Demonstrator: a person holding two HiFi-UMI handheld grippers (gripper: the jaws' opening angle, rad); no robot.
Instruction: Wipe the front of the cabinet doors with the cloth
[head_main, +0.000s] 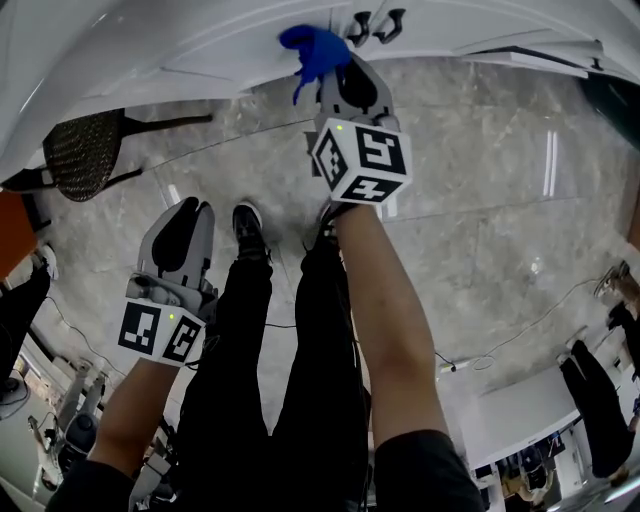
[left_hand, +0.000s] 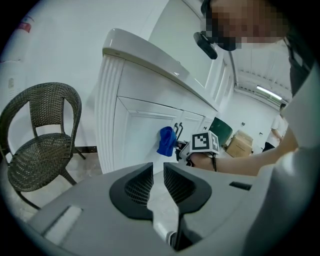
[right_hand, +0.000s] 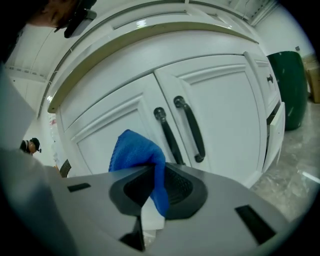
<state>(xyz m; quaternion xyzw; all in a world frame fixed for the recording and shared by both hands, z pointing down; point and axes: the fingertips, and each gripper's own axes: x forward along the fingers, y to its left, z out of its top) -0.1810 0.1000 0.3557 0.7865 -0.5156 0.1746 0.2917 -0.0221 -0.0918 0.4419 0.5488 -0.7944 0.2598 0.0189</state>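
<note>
Head view, read from the left, took in a wicker chair (head_main: 85, 150) on the marble floor (head_main: 480, 200), then the left claw (head_main: 190, 207) hanging low beside the person's legs, well apart from the cabinet. Left gripper view showed the left claw (left_hand: 158, 170) with its jaws only a slit apart and nothing between them, so it had no part in the wiping.

Further right, the right claw (head_main: 335, 62) was stretched out to the white cabinet doors (head_main: 200, 60) with the blue cloth (head_main: 315, 50) clamped in its jaws. Right gripper view confirmed this: the right claw (right_hand: 155, 175) was closed on one fold of the cloth (right_hand: 135, 150), and the bunched rest stood up ahead of the tips.

The cloth lay straight ahead of that claw, against or just off the left door (right_hand: 105, 130) and just left of the two dark handles (right_hand: 167, 135). Whether it actually touched could not be told. The right door (right_hand: 225, 100) lay beyond the handles, with a green bin (right_hand: 290, 85) at the far right.

The right arm was plainly the nearer one. By my judgement, a coming stroke would need to press forward, then sweep across the panel while keeping clear of the handles
</note>
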